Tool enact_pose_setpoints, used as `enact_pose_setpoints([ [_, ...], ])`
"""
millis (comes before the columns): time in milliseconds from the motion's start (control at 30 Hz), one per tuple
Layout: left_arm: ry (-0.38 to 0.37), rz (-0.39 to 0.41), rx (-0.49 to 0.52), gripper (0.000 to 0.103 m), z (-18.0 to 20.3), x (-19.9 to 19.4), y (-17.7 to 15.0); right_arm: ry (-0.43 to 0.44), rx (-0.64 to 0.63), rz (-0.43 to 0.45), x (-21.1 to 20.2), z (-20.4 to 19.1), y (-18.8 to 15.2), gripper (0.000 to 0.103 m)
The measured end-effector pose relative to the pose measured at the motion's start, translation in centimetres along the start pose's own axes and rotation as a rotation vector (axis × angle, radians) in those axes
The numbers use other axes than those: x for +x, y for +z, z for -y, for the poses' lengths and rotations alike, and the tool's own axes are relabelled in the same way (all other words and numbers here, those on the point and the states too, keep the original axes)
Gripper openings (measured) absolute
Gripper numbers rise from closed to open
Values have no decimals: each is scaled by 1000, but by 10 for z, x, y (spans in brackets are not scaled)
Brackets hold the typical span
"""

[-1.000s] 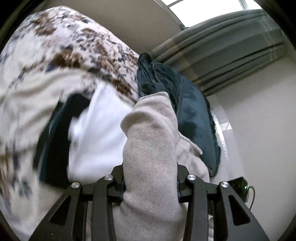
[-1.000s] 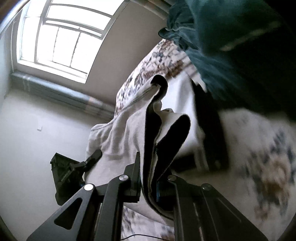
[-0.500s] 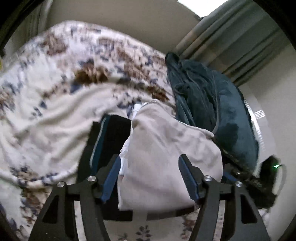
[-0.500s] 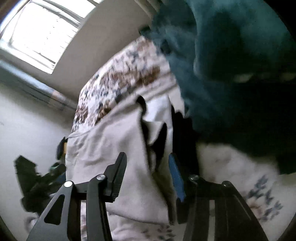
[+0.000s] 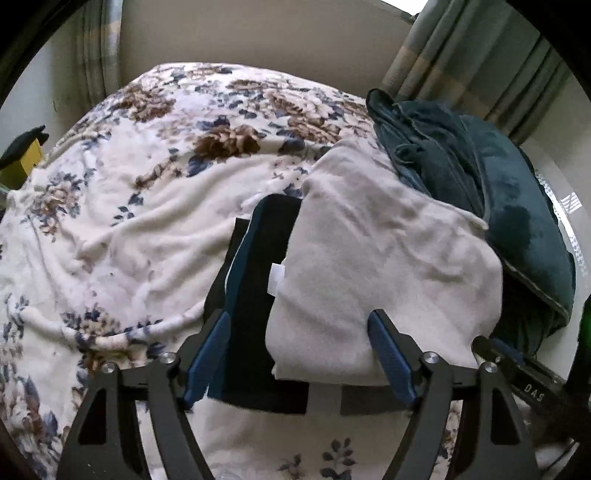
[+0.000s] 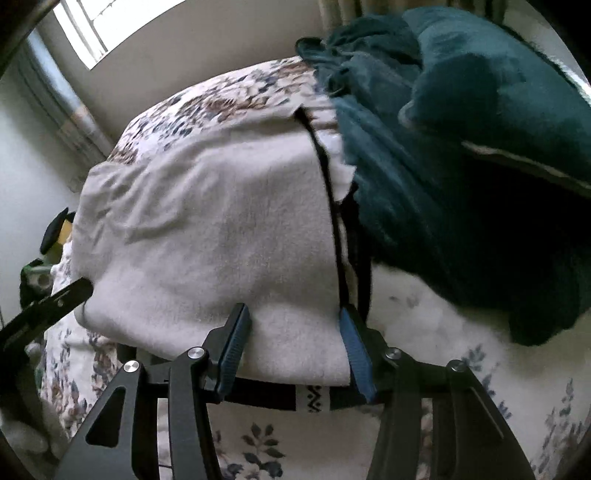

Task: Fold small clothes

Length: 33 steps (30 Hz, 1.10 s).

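On the flowery blanket (image 5: 122,236) a folded grey cloth (image 5: 373,273) lies on a dark garment (image 5: 262,280), and the left gripper (image 5: 299,354) and the right gripper (image 6: 295,341) have just been opening, both spread wide and holding nothing.

A bed (image 5: 122,229) covered with a cream blanket printed with brown and blue flowers filled the room, its far end against a plain beige wall (image 5: 258,37). Striped grey-green curtains (image 5: 476,70) hung at the two o'clock corner of the left wrist view, with another drape (image 5: 96,55) at eleven o'clock. In the right wrist view, daylight came through a window (image 6: 110,26) at eleven o'clock, leaving the near side of the bed in soft shade. A yellow box (image 5: 26,162) stood beside the bed at nine o'clock in the left wrist view.
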<state>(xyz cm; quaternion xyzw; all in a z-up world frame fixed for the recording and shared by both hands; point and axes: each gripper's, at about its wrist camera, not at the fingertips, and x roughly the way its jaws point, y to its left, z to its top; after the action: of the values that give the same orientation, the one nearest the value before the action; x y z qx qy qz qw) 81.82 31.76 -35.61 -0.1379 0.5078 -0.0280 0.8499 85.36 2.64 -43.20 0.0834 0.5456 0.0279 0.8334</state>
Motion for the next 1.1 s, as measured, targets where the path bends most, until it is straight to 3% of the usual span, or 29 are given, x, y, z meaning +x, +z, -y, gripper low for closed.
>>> enact_pose_setpoints([
  [33,16,4,8,76,5,-8,-2,-18,2,15,-9,0,0,64],
  [67,37,9,14,78,7,-17,-5,-37,-1,30,-17,-1,-2,84],
  [100,54,17,22,81,11,-22,-8,-59,-9,45,-27,-2,-5,93],
  [133,75,26,32,91,14,-30,-12,-87,-15,55,-37,-4,-8,102],
  [167,104,38,50,98,21,-41,-18,-117,-18,66,-48,-6,-14,102],
  [267,154,51,81,99,35,-70,-34,-183,-40,107,-90,-13,-28,102],
  [433,161,58,98,99,51,-123,-55,-251,-41,170,-166,-21,-54,102],
  [733,193,177,169,99,92,-266,-92,-245,-38,275,-341,-27,-108,102],
  [1100,193,276,183,99,110,-415,-144,-186,-80,398,-537,-40,-185,102],
])
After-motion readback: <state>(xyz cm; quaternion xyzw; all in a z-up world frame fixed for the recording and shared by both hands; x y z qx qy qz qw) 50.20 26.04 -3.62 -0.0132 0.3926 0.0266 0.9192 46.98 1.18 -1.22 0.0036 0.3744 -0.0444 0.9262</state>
